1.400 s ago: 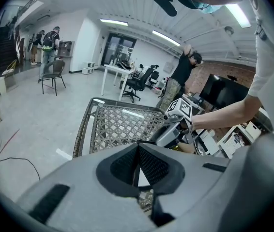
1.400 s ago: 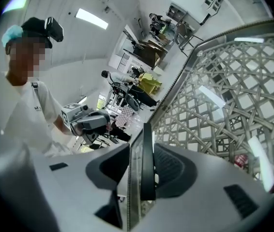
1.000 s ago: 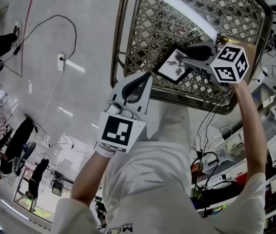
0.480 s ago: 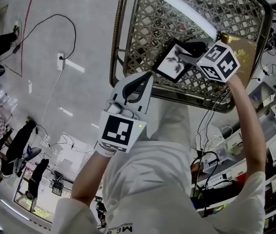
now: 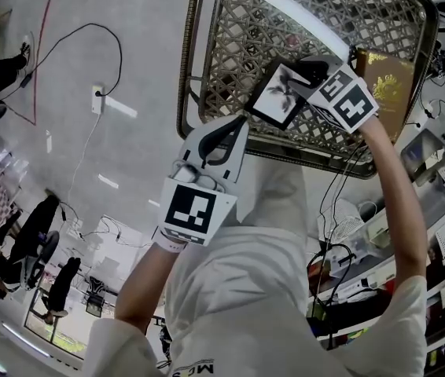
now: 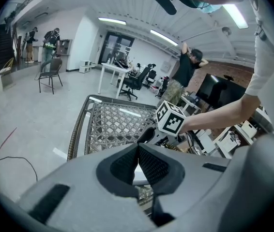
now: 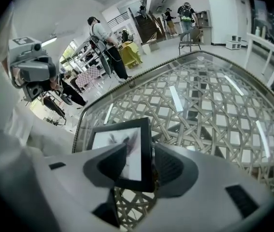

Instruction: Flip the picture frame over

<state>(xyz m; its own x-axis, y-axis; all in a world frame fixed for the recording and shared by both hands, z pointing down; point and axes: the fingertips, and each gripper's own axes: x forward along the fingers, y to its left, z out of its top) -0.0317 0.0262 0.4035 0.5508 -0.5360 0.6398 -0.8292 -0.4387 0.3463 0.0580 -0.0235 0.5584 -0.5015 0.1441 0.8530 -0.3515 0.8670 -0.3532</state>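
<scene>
grey padded jaws of the right gripper (image 7: 141, 154) stand wide apart, having just been opening. the lower corner of the picture frame (image 7: 115, 138) sits between them. the right pad lies close against the frame's thick black edge and the left pad stands in front of the glass. neither looks pressed on it, so the frame is in the gap but not clamped.

the frame has a black border round a white print of a dark, plant-like shape, and the print side faces the head camera. it is over the near part of the table (image 5: 188, 69), and in the head view it looks tilted rather than flat. how its far edge meets the top cannot be told.

the left gripper (image 6: 138, 151) has its jaws pressed together with nothing in them. it is held low in front of the person's white shirt (image 5: 254, 289). its tips point at the table's near rim, just short of the frame's lower corner.

the table has a woven lattice top under glass, inside a rounded metal rim. a brown patterned book (image 5: 384, 81) lies at its right edge, just beyond the right gripper's marker cube (image 5: 347, 99). on the pale floor (image 5: 136, 155) to the left, a black cable (image 5: 89, 28) loops to a white socket (image 5: 97, 99).
</scene>
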